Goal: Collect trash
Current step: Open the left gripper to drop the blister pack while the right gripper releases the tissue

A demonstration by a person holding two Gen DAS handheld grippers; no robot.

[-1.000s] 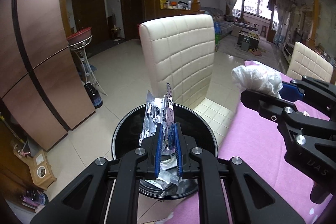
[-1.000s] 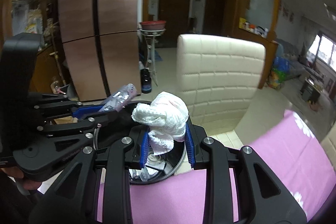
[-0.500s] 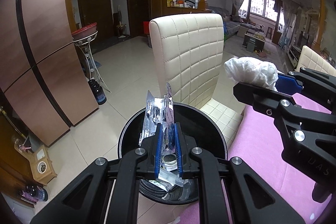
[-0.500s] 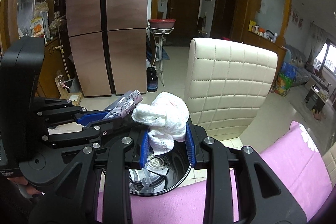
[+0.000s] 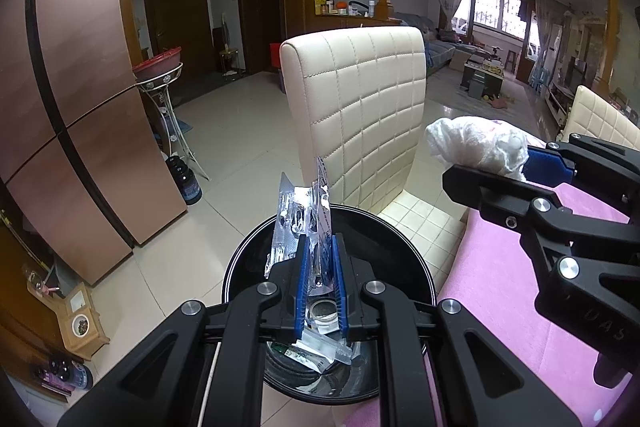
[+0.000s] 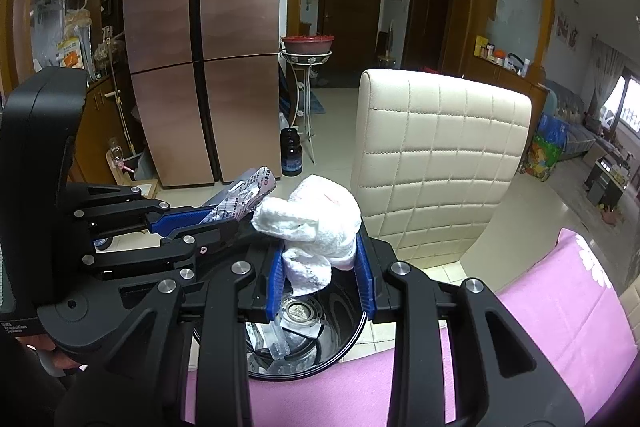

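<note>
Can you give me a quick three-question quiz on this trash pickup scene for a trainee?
1. True or false: the left tool holds a foil pill pack.
2. What does the right tool grip? A) a bottle B) a crumpled white tissue C) a spoon
3. Fill in: both tools hang above the black round ____ beside the pink-covered table.

Key: 1 true; 2 B; 3 bin, which already holds some wrappers.

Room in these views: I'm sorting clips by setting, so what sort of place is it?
Most likely a home dining area: a copper-coloured fridge, a cream padded chair at a pink-clothed table, a sofa beyond.
</note>
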